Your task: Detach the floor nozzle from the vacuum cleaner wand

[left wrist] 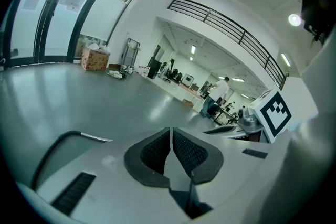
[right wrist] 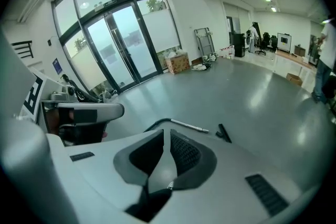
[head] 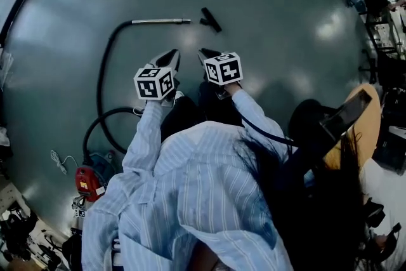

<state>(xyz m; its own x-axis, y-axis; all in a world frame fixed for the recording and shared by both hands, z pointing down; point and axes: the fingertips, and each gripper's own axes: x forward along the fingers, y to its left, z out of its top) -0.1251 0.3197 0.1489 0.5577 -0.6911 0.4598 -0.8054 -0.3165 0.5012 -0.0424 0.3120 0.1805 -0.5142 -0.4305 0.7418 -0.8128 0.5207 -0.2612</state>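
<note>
Ahead of your tools, the black plastic floor nozzle (head: 210,19) lies apart from the silver metal wand (head: 160,21). Detaching looks done. Your left tool (head: 176,53) and right tool (head: 202,52) are pressed together, empty.

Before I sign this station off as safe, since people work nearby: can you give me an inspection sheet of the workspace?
Surface: grey glossy floor.
Job's things: floor nozzle lies on the floor apart from the metal wand; the wand joins the black hose, which leads toward the red vacuum cleaner.
Clutter: dark gear at the lower-left edge.
Grippers: left gripper shut, empty; right gripper jaws close together, nothing between; both held above the floor.
Cables: white cable beside the vacuum cleaner.
Surroundings: glass doors, cardboard box, a person at benches far off.
</note>
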